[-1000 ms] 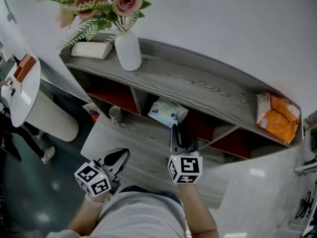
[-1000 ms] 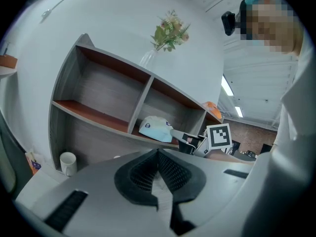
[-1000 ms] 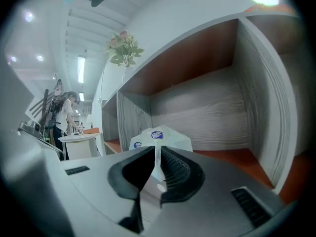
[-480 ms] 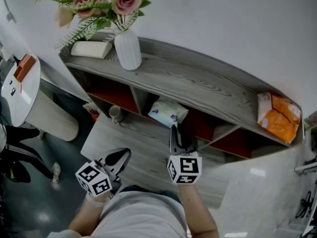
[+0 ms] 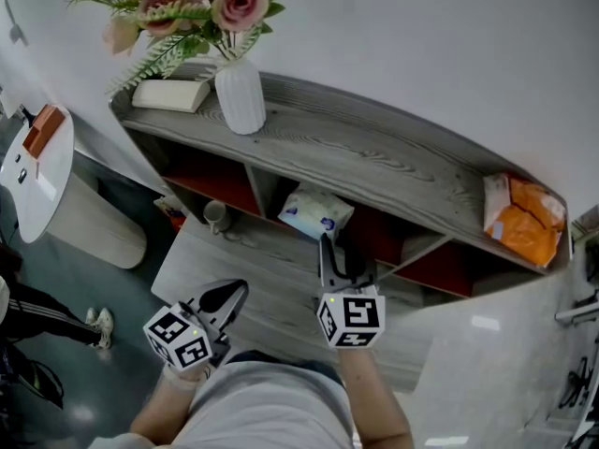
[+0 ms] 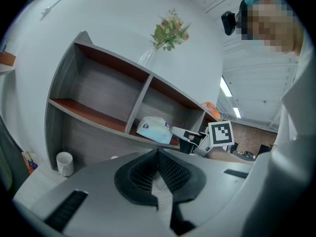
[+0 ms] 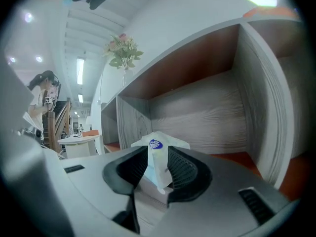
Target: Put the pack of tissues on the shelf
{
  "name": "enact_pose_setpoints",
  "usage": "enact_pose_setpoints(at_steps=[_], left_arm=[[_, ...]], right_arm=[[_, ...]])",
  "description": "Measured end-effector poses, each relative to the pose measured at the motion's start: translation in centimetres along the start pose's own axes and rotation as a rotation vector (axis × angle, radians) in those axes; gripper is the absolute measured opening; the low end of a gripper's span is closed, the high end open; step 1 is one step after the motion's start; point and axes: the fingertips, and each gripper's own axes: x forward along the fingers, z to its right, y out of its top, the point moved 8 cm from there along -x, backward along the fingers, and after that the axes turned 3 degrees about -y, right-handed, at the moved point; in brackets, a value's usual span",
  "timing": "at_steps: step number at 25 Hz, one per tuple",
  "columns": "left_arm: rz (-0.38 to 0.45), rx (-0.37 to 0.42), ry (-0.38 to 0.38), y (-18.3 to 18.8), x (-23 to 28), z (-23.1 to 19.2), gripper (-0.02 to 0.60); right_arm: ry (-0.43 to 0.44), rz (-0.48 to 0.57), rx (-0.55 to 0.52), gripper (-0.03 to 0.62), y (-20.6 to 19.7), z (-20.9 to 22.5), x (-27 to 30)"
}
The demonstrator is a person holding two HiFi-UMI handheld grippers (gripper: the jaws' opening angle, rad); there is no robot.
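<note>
The pack of tissues (image 5: 316, 213) is laid in the middle compartment of the gray shelf unit (image 5: 374, 152), with its near end pinched between the jaws of the right gripper (image 7: 157, 154). The left gripper (image 6: 158, 154) is held nearer and to the left, its jaws pressed together on nothing. A white vase (image 5: 240, 96) of flowers is set on the top board at the far left, and an orange packet (image 5: 524, 218) at the right.

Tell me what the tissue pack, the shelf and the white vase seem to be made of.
The tissue pack looks like soft plastic film, slightly glossy, judging by its crumpled, folded end. The shelf shows grey wood-grain boards, probably matte laminate, with reddish compartment floors. The vase is white, ribbed and matte, likely ceramic; plastic cannot be ruled out.
</note>
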Motion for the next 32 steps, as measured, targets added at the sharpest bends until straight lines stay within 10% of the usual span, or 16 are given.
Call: enact_pose_setpoints(at_steps=[32], left_arm=[[-0.141,0.053,-0.378,-1.1,8.9,5.2,0.015]], right_arm=[[-0.29,0.016,0.131,0.043,-1.7,3.0,-15.6]])
